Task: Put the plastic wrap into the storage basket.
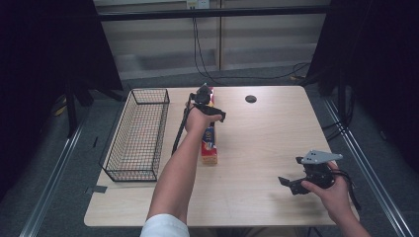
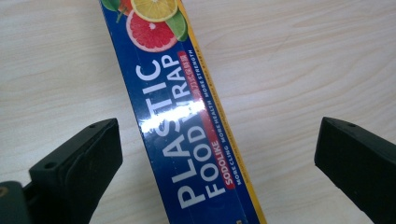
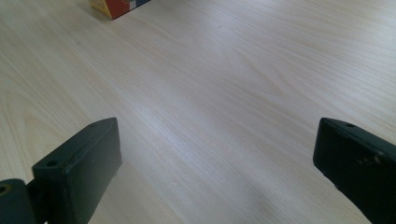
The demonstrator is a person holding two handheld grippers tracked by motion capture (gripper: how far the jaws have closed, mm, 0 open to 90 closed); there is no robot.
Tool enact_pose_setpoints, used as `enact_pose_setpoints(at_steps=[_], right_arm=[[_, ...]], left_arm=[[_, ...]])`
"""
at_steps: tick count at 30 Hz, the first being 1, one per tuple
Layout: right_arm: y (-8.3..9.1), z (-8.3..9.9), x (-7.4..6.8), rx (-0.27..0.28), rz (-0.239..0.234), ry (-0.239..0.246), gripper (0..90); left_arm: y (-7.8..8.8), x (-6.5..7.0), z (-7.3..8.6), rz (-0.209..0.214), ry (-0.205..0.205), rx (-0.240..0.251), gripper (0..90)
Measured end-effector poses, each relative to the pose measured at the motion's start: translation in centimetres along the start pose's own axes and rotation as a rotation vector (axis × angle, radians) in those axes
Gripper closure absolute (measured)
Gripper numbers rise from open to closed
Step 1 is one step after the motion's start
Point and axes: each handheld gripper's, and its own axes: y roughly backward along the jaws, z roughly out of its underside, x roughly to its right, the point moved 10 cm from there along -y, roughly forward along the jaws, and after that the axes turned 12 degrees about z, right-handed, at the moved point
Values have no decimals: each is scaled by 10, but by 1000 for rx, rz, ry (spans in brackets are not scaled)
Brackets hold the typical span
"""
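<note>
While the right gripper (image 1: 288,183) hovers low over the near right part of the table (image 1: 257,143), its jaws spread wide with nothing but bare wood between them, the action sits further up. Mid-table lies the plastic food wrap box (image 2: 187,126) (blue, citrus fruit printed at one end), flat on the wood, its long side running away from the person. Over its far half hangs the left gripper (image 1: 213,114), jaws released and wide, straddling the box without touching it. Left of the box stands the wire basket (image 1: 138,136), near the table's left edge.
</note>
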Motion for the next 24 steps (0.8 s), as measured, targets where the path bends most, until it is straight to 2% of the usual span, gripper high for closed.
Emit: enact_pose_setpoints(at_steps=[7,12,13,14,15,16,18,19,24], right_arm=[[0,-1,0,3,2,-7,8],[0,-1,0,5,1,-4,8],[0,-1,0,6,-1,-9,8],[1,-1,0,7,-1,-9,8],[0,-2,0,9,-2,-7,8],[0,-2,0,7,-2,-8,8],[0,-2,0,10,-1,-7,8],[0,-2,0,11,-2,-8,8],[1,-2,0,13,-4,-6,8]], left_arm=[[-7,-6,-3,-23,27,-4,46],[-8,-11,-7,-44,35,-23,91],[-8,-10,-8,-36,54,-26,99],[-9,-11,-9,-36,48,-30,112],[-9,-10,-9,-36,67,-32,116],[-10,-12,-9,-43,59,-32,126],[-12,-12,-9,-40,75,-37,128],[-14,-12,-10,-42,68,-32,129],[-21,-15,-7,-51,84,-53,136]])
